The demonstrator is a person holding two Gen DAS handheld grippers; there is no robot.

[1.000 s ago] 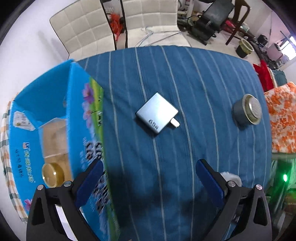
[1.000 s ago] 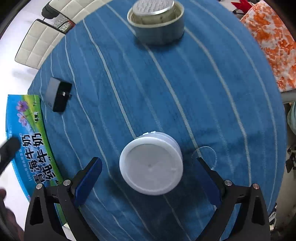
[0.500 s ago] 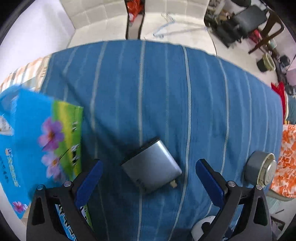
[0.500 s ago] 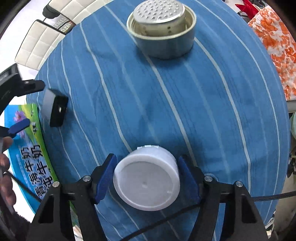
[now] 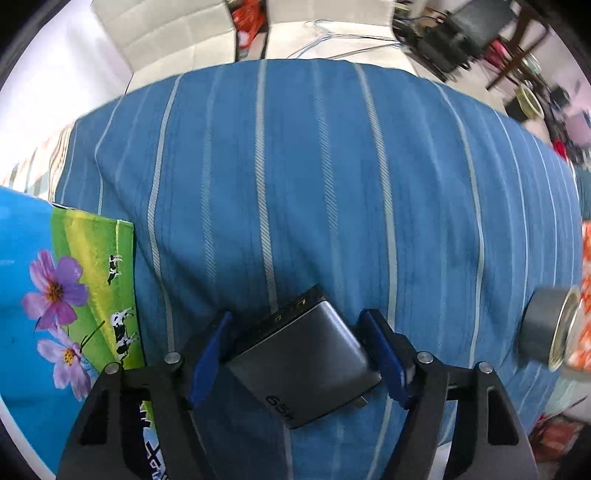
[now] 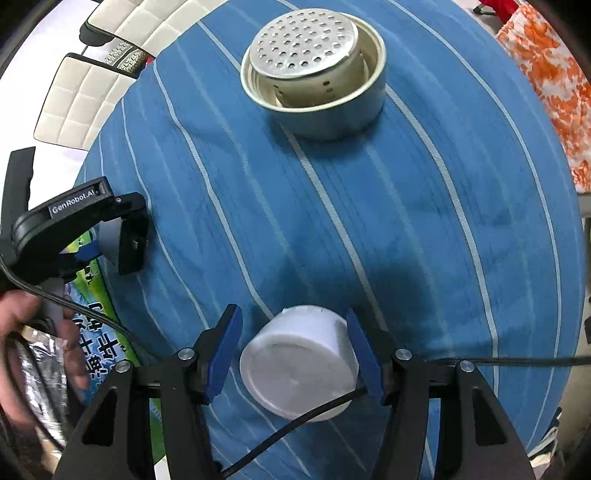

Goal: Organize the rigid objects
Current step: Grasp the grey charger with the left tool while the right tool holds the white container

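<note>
My left gripper [image 5: 295,328] is shut on a flat grey charger block [image 5: 306,362], its blue pads pressing two opposite corners. In the right wrist view the same block [image 6: 110,238] sits in that gripper at the table's left edge. My right gripper [image 6: 293,336] is shut on a white round plastic container [image 6: 301,363], which is tilted and lifted a little off the striped blue tablecloth [image 6: 369,203].
A grey tin with a perforated metal insert [image 6: 314,70] stands at the far side; it also shows in the left wrist view [image 5: 550,328]. A blue printed milk carton box [image 5: 55,295] sits at the table's left edge. White chairs [image 5: 177,29] stand beyond the table.
My left gripper moved forward over the charger block and closed on it. My right gripper closed on the white container and tilted it up toward the camera.
</note>
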